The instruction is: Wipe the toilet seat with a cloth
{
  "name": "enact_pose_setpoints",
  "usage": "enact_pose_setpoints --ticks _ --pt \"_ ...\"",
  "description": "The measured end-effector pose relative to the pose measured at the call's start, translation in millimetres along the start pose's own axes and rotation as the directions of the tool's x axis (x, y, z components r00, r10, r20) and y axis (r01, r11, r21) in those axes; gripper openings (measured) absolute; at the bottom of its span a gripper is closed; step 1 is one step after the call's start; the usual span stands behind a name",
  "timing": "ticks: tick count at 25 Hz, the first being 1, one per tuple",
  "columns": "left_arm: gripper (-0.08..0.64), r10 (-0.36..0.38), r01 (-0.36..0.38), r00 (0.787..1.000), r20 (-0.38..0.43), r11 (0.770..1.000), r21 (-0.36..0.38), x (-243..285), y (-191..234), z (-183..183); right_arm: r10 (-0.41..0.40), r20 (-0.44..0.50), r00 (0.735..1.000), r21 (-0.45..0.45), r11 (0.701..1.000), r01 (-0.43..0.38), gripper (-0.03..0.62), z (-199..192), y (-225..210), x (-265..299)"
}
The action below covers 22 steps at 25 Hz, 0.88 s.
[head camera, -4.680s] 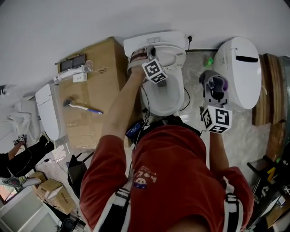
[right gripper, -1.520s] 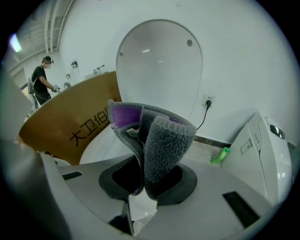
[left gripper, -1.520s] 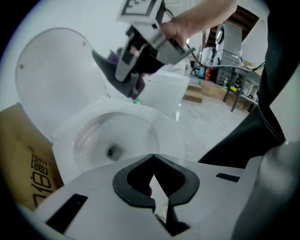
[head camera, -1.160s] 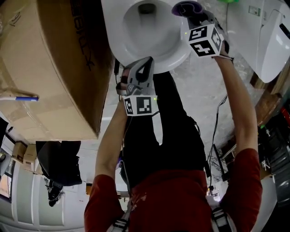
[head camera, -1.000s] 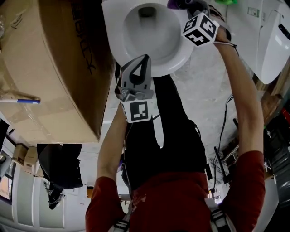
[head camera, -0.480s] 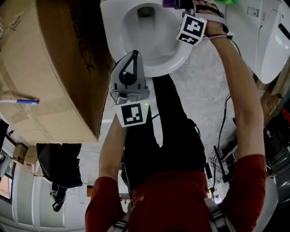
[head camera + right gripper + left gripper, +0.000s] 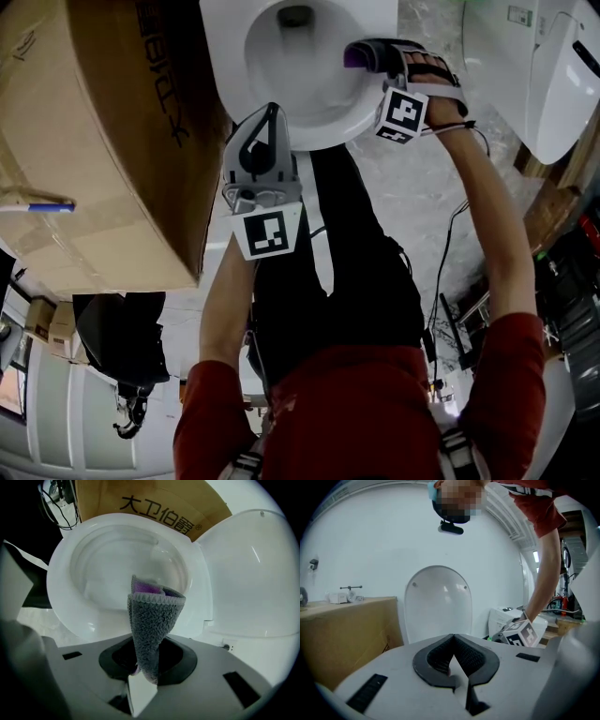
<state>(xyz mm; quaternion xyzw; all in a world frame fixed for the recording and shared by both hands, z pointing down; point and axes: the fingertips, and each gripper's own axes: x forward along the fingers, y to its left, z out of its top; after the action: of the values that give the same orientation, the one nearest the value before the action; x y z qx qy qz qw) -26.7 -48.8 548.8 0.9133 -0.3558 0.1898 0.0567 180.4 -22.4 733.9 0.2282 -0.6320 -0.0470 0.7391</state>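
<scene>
cloth (image 7: 152, 630): grey with a purple inside, folded up. It stuck out of the right gripper (image 7: 144, 665) over the right side of the seat (image 7: 70, 578). Honestly couldn't tell if it was touching the porcelain or just above it.
seat: white and bare, with the lid (image 7: 437, 602) stood upright behind it, so the whole ring was reachable.
right gripper: jaws clamped on the cloth's lower end, leaving a long flap free. I'd guess that was so the flap did the rubbing, not the plastic. It looked mid-wipe to me.
left gripper (image 7: 453, 656): jaws pressed together with nothing in them. It hung off the near edge of the seat, pointing at the lid, probably just kept clear of the wiping.
box (image 7: 94, 141): a big cardboard one just beside the toilet on the left, so that side looked tight for a gripper.
second toilet (image 7: 553, 75): off to the right, well apart, not a problem.
</scene>
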Motion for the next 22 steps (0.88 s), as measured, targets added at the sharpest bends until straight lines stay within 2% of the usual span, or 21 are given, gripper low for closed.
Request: enact_pose_setpoints --ticks 6,12,18,22 --pt "0.014 0.030 -0.030 1.000 -0.010 1.000 -0.003 -6 10 -8 0.089 0.016 0.996 0.071 0.993 -0.090 0.083 10 60 -25" --pt "0.012 0.111 -0.112 0.994 -0.013 0.992 -0.065 -20 30 -14 0.168 0.051 0.984 0.164 0.971 -0.174 0.083 38 116 -54" --pt "0.014 0.185 -0.186 0.983 -0.018 0.979 -0.086 -39 55 -19 0.249 0.182 0.951 0.230 0.930 -0.288 0.083 98 156 -81" --pt "0.012 0.217 -0.218 0.976 -0.019 0.972 -0.083 -50 68 -21 0.256 0.252 0.933 0.175 0.936 -0.304 0.083 148 166 -90"
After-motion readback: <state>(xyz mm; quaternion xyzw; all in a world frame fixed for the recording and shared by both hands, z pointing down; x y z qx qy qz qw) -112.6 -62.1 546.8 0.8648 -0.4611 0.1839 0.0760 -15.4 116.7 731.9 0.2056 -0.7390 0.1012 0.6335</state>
